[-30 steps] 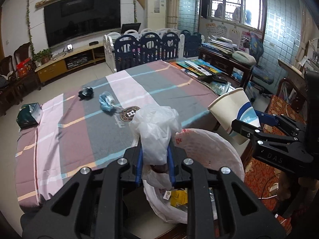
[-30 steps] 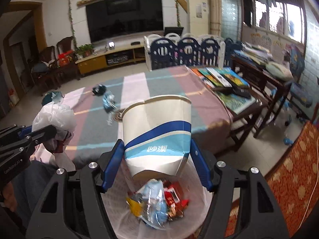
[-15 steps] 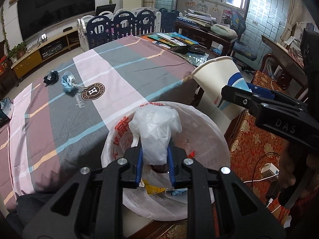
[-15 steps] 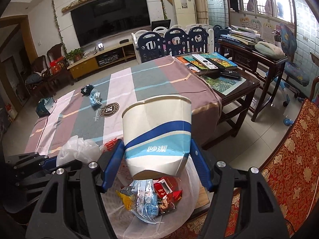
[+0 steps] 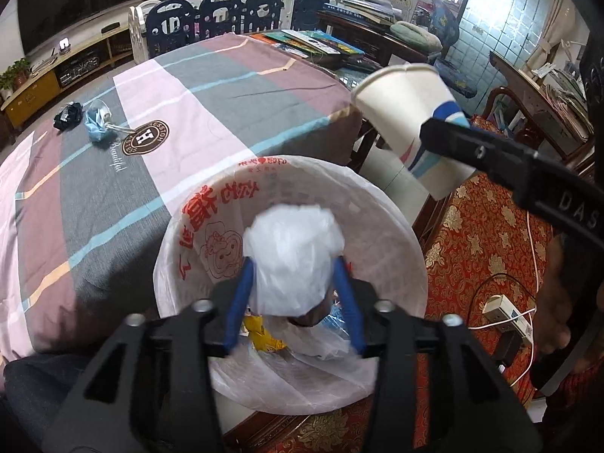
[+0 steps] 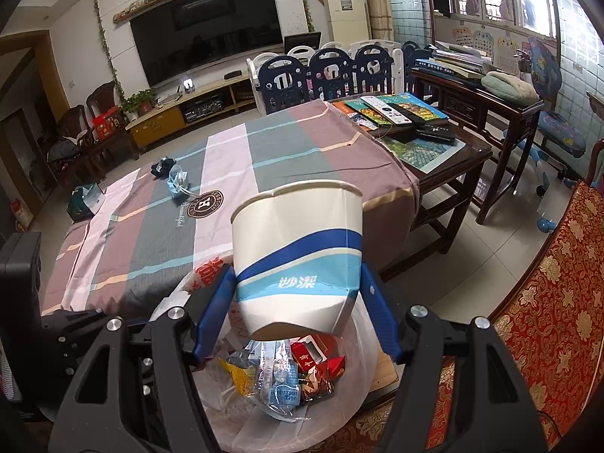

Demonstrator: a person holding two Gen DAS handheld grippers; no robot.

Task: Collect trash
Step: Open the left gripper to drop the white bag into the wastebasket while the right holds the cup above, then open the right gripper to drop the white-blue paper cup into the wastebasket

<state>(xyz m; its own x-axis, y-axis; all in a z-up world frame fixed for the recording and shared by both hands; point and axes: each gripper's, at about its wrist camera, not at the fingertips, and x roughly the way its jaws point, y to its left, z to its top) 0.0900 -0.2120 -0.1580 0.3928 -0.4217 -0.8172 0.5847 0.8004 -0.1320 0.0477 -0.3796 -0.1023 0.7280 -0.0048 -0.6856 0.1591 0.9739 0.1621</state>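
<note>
Left wrist view: beyond the jaws spreads the striped tablecloth (image 5: 211,87), soft woven fabric in mauve, grey and pink bands with thin blue lines. Directly below the jaws gapes the trash bin (image 5: 396,226), round, lined with a thin translucent white bag printed in red. The left gripper (image 5: 292,294) has its jaws opening, and between the blue pads sits the crumpled plastic bag (image 5: 292,260), a glossy, wrinkled white wad, blurred, just above the wrappers in the bin. Right of the jaws, the right gripper (image 6: 298,313) is clenched on the paper cup (image 6: 298,260), a smooth white tapered cup with blue bands, its sides dented by the pads, hanging over the bin. Far ahead and left of the jaws, a crumpled blue face mask (image 5: 97,128) lies on the cloth.
</note>
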